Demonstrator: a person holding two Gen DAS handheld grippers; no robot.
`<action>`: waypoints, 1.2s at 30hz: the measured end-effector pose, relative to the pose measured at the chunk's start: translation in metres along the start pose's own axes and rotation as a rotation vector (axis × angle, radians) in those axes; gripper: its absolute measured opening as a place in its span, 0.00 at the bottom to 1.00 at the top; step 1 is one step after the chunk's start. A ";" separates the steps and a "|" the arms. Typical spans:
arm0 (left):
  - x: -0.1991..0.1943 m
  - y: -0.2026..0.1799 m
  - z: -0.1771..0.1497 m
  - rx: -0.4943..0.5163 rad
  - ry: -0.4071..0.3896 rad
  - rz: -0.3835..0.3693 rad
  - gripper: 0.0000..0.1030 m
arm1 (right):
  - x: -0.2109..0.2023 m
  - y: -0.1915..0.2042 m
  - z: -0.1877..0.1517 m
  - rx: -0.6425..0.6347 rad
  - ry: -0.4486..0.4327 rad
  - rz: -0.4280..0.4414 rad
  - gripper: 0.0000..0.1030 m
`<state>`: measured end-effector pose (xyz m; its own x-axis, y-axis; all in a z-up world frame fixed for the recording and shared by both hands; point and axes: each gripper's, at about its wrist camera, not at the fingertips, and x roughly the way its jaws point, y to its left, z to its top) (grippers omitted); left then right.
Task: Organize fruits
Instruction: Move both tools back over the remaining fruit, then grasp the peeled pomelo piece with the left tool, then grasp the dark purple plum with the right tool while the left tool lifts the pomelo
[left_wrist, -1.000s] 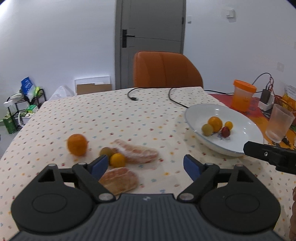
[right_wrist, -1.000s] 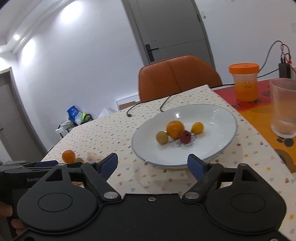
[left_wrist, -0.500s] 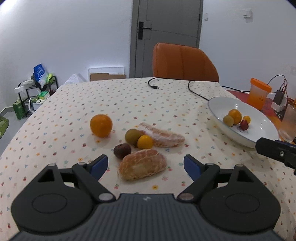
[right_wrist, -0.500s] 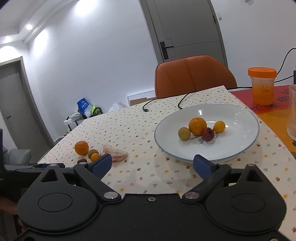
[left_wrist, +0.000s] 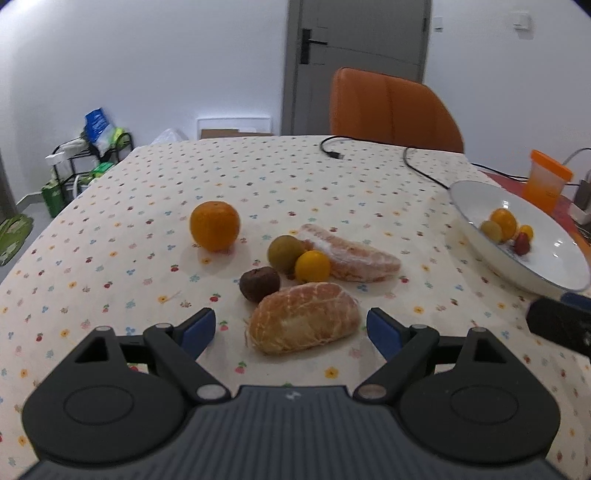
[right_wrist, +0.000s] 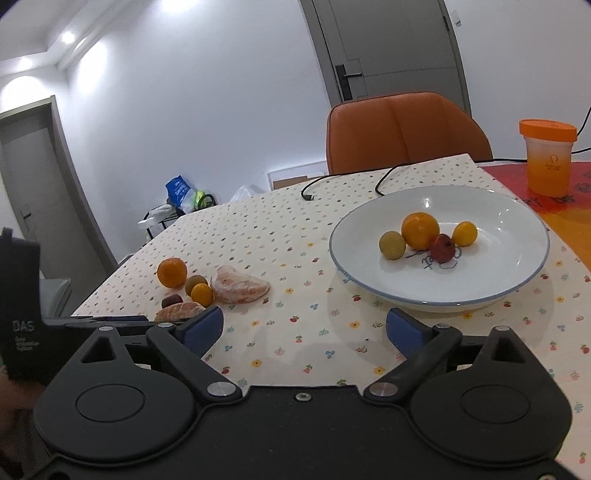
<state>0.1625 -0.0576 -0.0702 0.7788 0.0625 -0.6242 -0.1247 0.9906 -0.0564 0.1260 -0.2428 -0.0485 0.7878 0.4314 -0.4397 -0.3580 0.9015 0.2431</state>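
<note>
The left gripper (left_wrist: 291, 330) hangs over the bench (left_wrist: 258, 184) with its jaws spread wide and nothing pinched. Ahead of the left jaw sits a whole orange (left_wrist: 214, 226). Between the jaws, just ahead of the tips, lies a peeled citrus half (left_wrist: 303, 323); a dark brown fruit (left_wrist: 259, 283) touches its far left edge. Beyond those sit an olive-green fruit (left_wrist: 286, 253) and a small yellow-orange fruit (left_wrist: 312, 265), touching each other, with a peeled citrus segment (left_wrist: 349, 254) lying behind them and reaching toward the right jaw's side. Well to the right of the right jaw stands the white plate (left_wrist: 554, 266), holding an orange, a green fruit, a small yellow one and a red one in a tight cluster. Behind it is an orange-lidded cup (left_wrist: 546, 181).

The right gripper (right_wrist: 304, 328) also has its jaws spread, holding nothing. Beyond the left jaw is the same loose pile; the peeled half is partly hidden behind that jaw's blue tip. Ahead of the right jaw is the plate with its four fruits: green fruit (right_wrist: 392, 244), plate orange (right_wrist: 420, 229), red fruit (right_wrist: 442, 248), yellow fruit (right_wrist: 464, 233). Dark markings on the plate under them are unreadable. At the far left edge the other gripper's body is cut off by the frame.
</note>
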 end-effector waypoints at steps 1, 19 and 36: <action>0.001 0.000 0.000 -0.002 -0.004 0.009 0.85 | 0.001 0.000 0.000 0.000 0.003 0.001 0.93; -0.002 0.012 0.001 0.002 -0.023 0.036 0.58 | 0.022 0.008 -0.002 0.003 0.045 0.036 0.93; -0.023 0.060 0.005 -0.093 -0.092 0.040 0.58 | 0.050 0.051 0.009 -0.059 0.081 0.107 0.71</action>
<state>0.1401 0.0011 -0.0550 0.8243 0.1172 -0.5539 -0.2105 0.9717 -0.1075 0.1521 -0.1755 -0.0505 0.7014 0.5243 -0.4828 -0.4687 0.8496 0.2417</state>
